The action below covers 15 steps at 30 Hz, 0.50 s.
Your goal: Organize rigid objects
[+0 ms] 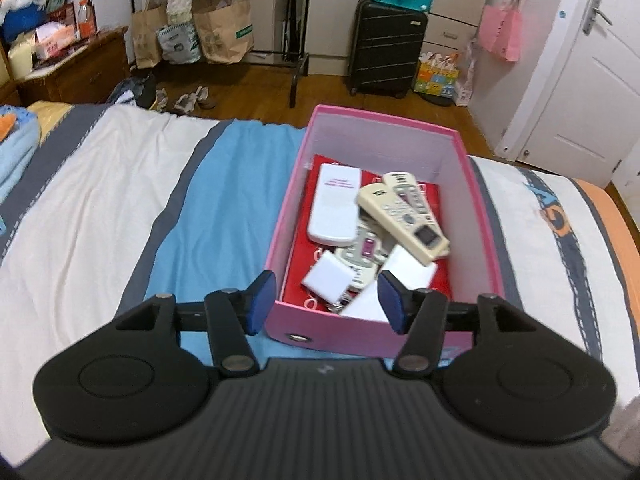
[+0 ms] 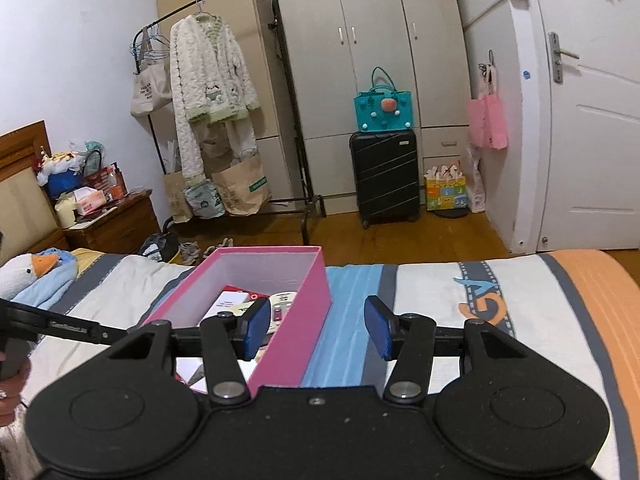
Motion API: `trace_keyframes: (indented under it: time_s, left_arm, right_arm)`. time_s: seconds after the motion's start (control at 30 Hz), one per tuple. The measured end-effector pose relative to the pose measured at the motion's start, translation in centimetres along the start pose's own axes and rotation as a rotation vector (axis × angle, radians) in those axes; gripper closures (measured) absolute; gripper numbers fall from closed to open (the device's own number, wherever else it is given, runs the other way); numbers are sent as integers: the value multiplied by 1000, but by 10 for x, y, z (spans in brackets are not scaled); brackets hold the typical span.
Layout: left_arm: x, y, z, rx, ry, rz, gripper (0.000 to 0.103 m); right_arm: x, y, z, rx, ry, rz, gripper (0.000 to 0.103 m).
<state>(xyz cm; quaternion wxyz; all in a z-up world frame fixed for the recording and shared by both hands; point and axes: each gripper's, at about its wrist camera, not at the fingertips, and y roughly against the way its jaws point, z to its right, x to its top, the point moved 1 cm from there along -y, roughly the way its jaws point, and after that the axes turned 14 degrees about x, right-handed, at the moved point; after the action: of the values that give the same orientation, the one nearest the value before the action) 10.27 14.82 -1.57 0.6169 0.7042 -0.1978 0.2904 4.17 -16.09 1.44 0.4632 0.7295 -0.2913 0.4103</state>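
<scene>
Pink box [image 1: 332,330], on the bed [image 1: 100,184], lid off. Contents: white remote [image 1: 334,210] at far left; beige remote [image 1: 404,216] tilted across a second one [image 1: 366,252]; small white blocks [image 1: 326,276] at the near end; red liner [image 1: 298,256] beneath.

Left gripper [image 1: 326,302]: released, holding nothing, over the box's near wall.

Right gripper [image 2: 318,328]: released, holding nothing, over the box's right wall [image 2: 296,336].

Left gripper [image 1: 326,302], jaws spread wide, blue pads [image 1: 262,300] facing each other with nothing between them. Right gripper [image 2: 318,328], likewise parted and empty, held level and pointing forward.
</scene>
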Motion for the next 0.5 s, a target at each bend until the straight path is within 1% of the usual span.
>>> trace_keyframes:
  time_s: [0.2,0.3,0.37,0.43,0.47,0.5]
  left_arm:
    - [-6,45,13,-1,27,89,42]
    - [-10,58,19,-20,15,104,40]
    - [-12,65,24,-20,4,114,39]
    - [-16,72,29,-11,-9,122,39]
    - [-19,75,31,-5,-14,126,39]
    - [-22,79,34,-4,-17,128,37]
  right_arm:
    - [-3,18,2,-32,-3,5,44]
    - [-6,28,0,-48,15,11,43]
    - [-8,34,0,-43,13,14,42]
    - [-10,40,-1,-36,12,10,33]
    - [-11,41,-2,-36,15,6,19]
    - [-12,43,-4,-44,19,10,9]
